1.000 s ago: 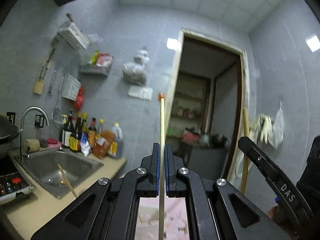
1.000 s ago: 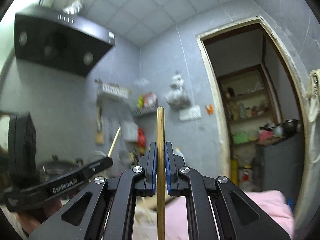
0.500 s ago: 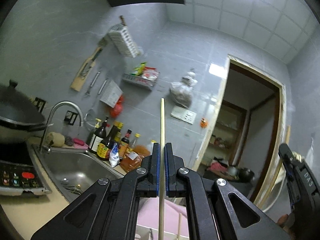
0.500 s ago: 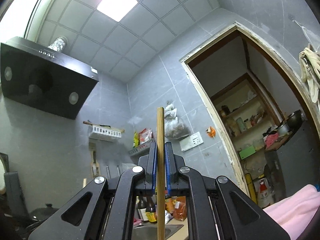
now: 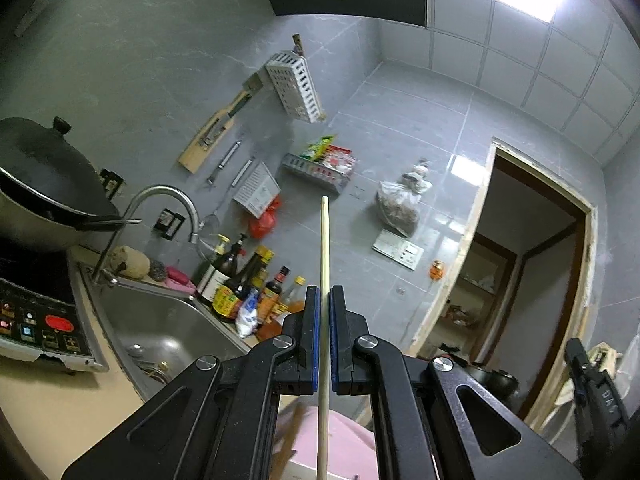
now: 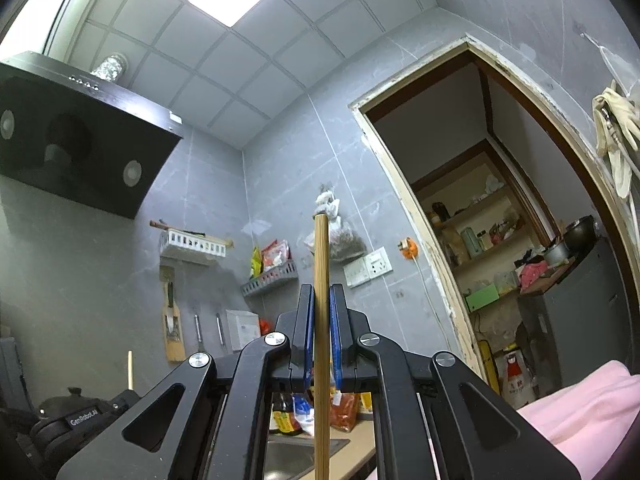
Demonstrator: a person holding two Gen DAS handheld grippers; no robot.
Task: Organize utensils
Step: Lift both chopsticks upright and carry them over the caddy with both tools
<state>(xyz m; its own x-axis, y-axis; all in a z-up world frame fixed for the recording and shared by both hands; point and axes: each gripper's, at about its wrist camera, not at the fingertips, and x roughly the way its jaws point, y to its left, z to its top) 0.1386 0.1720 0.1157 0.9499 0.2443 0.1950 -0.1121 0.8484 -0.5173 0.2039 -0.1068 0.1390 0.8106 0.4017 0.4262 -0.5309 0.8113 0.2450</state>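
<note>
Bamboo in both grippers: the left gripper (image 5: 324, 296) is clamping its jaws on a pale chopstick (image 5: 324, 264), and the right gripper (image 6: 319, 294) is pinching a darker chopstick (image 6: 321, 300). Both sticks are pointing up toward the far wall, likely aimed at the white rack (image 5: 296, 82) high on the left, already holding utensils. Below, the sink (image 5: 160, 328) is sitting in a beige worktop (image 5: 52, 404), with bottles (image 5: 236, 284) lining the grey tiled wall.
</note>
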